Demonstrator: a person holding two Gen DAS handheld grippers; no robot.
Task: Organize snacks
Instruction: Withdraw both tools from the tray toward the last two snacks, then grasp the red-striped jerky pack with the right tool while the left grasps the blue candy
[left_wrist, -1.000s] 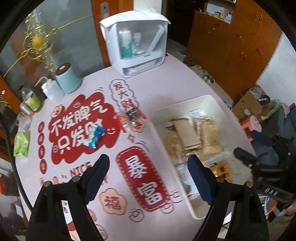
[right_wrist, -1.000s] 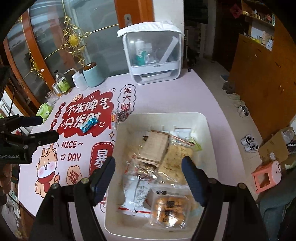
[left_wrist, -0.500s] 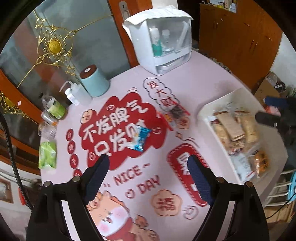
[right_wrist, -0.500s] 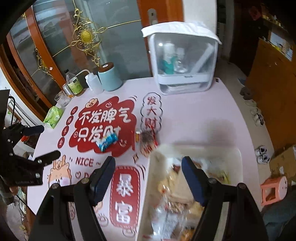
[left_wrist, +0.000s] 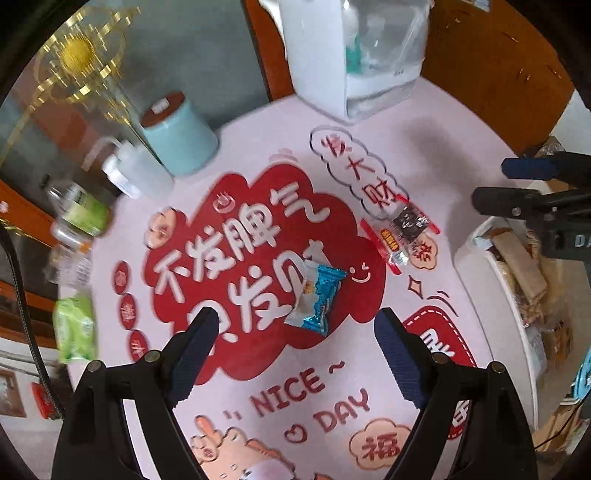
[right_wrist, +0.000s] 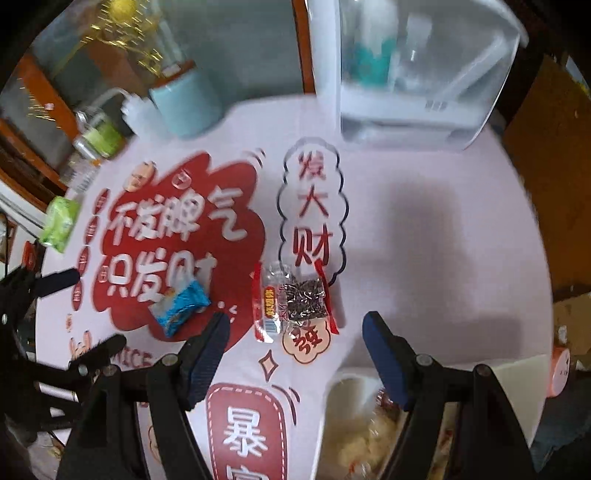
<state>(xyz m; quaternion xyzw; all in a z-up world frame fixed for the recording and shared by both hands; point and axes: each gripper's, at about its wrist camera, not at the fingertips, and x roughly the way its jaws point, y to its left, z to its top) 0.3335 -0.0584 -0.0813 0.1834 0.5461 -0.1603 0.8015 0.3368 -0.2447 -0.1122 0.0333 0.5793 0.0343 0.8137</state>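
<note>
A small blue snack packet (left_wrist: 316, 298) lies on the red print of the pink tablecloth, just ahead of my open left gripper (left_wrist: 295, 321), whose fingers straddle empty space below it. A clear red-edged packet of dark seeds (right_wrist: 293, 301) lies flat just ahead of my open right gripper (right_wrist: 295, 325). The blue snack packet (right_wrist: 181, 306) sits to its left. The seed packet (left_wrist: 404, 230) also shows in the left wrist view, with the right gripper (left_wrist: 517, 184) above the white bin (left_wrist: 476, 254) of several packed snacks. The left gripper (right_wrist: 70, 306) appears at the left edge of the right wrist view.
A white and clear storage box (right_wrist: 413, 70) stands at the table's far side. A teal canister (left_wrist: 177, 138), a squeeze bottle (left_wrist: 136, 173), small bottles and a green packet (left_wrist: 74, 328) line the left edge. The bin's near corner (right_wrist: 343, 384) is by the right fingers.
Both grippers have swept left from over the bin and sunk toward the table. The blue packet now lies before the left one, the seed packet before the right one. Jaws unchanged.
</note>
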